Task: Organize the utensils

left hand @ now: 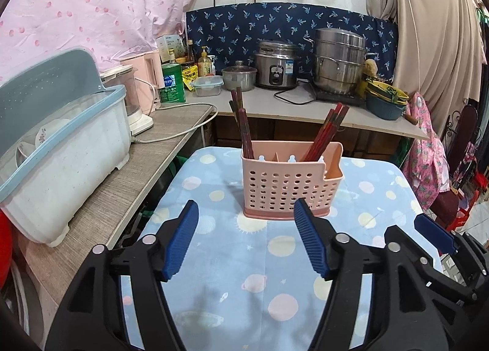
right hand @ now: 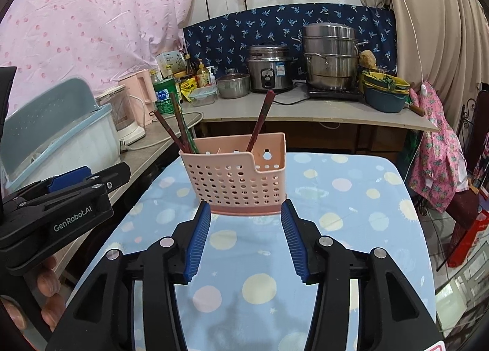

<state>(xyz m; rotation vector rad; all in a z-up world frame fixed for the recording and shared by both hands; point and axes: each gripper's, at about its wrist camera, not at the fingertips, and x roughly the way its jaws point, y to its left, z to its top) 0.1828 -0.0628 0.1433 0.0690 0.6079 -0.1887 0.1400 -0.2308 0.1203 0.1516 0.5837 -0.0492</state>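
A pink perforated utensil holder stands upright on a small table with a blue dotted cloth. Dark red chopsticks lean in its left compartment and in its right compartment. My left gripper is open and empty, just short of the holder. My right gripper is open and empty, its blue fingertips level with the holder's base. The right gripper's side shows at the right of the left wrist view; the left gripper's side shows at the left of the right wrist view.
A white dish rack with a blue rim sits on a grey counter at left. The far counter holds a rice cooker, a steel steamer pot, bottles and stacked bowls. Pink cloth hangs at right.
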